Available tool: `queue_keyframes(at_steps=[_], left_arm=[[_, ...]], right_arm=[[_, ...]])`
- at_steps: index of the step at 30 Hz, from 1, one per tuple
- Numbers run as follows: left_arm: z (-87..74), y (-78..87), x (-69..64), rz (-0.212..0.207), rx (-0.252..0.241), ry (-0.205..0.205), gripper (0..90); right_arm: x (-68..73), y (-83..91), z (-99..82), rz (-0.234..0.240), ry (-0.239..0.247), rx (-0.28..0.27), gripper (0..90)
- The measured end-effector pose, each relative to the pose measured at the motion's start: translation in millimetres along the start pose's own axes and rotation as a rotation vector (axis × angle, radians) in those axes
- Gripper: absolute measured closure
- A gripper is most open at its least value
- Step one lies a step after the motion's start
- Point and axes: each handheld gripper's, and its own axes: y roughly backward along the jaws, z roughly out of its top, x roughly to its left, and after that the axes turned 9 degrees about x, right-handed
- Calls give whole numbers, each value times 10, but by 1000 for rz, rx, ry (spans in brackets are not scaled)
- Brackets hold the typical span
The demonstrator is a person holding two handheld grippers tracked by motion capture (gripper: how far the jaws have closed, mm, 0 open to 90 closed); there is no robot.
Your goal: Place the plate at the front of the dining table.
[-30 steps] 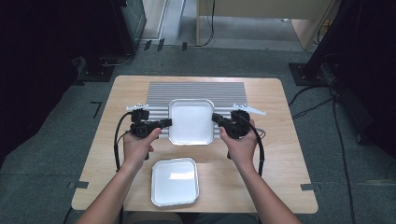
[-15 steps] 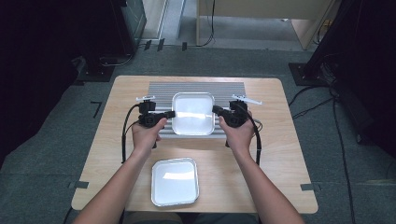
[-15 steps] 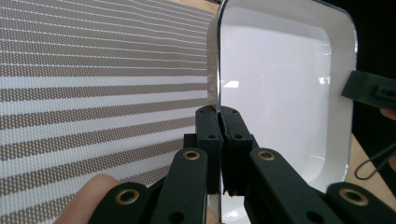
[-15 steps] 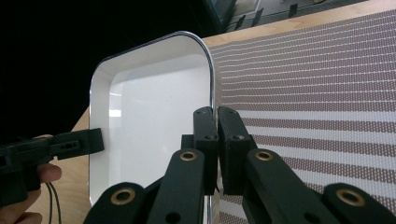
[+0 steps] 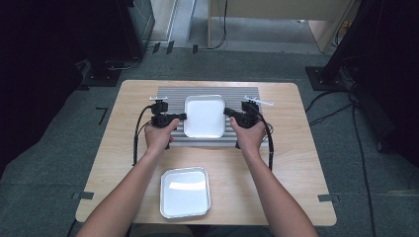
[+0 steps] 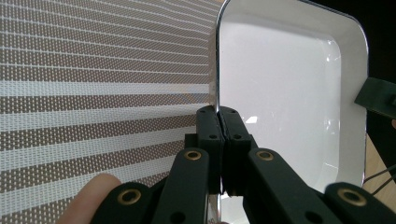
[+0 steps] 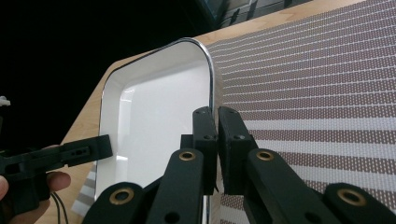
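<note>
**Both grippers pinch one white tray over the striped mat**

We see the left gripper [image 5: 182, 116] closed tight on the left rim of the white tray [image 5: 204, 116], its jaws meeting with the thin edge between them. In the left gripper view the same left gripper [image 6: 218, 122] has the rim running straight up from its jaw tips, with the tray's basin [image 6: 285, 84] spreading to the right of the jaws and the striped mat [image 6: 102, 88] to their left. A fingertip [image 6: 91, 198] shows at the lower left beside the gripper's body.

We see the right gripper [image 5: 228, 111] likewise closed on the opposite rim of the white tray. In the right gripper view, the right gripper [image 7: 216, 125] clamps that rim, the tray's basin [image 7: 159, 121] lying to the left of its jaws and the striped mat [image 7: 317, 79] to their right. Beyond the tray in this view, the left gripper [image 7: 88, 148] comes in from the far side, touching the tray's other edge.

From the high view, the tray sits between the two grippers, over the striped mat [image 5: 173, 96] on the wooden table [image 5: 296, 163]. We cannot tell whether the tray rests on the mat or is held just above it. A second tray [image 5: 185, 191] lies near the table's front edge, well apart from both grippers, between the person's forearms.
</note>
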Motion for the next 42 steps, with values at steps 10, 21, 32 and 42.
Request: queue_keyframes(at_steps=[10, 21, 32, 42], left_arm=[[79, -275, 167, -12, 18, 84, 898], [91, -485, 249, 19, 4, 112, 893], [185, -498, 258, 128, -21, 76, 890], [160, -539, 306, 151, -7, 57, 853]], right_arm=[[-102, -217, 75, -19, -28, -6, 875], [-280, -446, 58, -46, -67, -7, 880], [-307, -693, 3, -81, -138, -2, 884], [-353, -850, -57, -87, -173, 14, 883]])
